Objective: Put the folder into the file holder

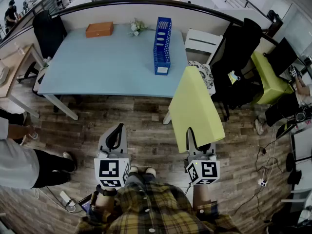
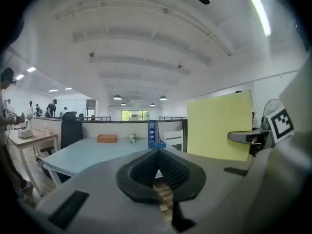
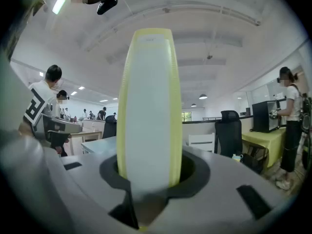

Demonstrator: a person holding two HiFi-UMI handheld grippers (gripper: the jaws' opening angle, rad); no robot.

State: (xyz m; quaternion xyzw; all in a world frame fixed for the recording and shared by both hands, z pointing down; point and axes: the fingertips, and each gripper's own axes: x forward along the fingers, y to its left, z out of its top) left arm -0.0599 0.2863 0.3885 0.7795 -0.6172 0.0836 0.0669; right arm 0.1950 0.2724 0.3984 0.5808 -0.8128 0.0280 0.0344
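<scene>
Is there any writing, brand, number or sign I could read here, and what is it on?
No text is readable here.
White label on the blue file holder: too small to read.
Cubes on the left tool and right tool: black-and-white square patterns, not letters.
Yellow folder: no print visible.

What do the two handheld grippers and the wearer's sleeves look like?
Both the left gripper and right gripper have light grey bodies, black textured jaws and a white cube with black square markers. The person wears a yellow-and-dark plaid shirt.
</scene>
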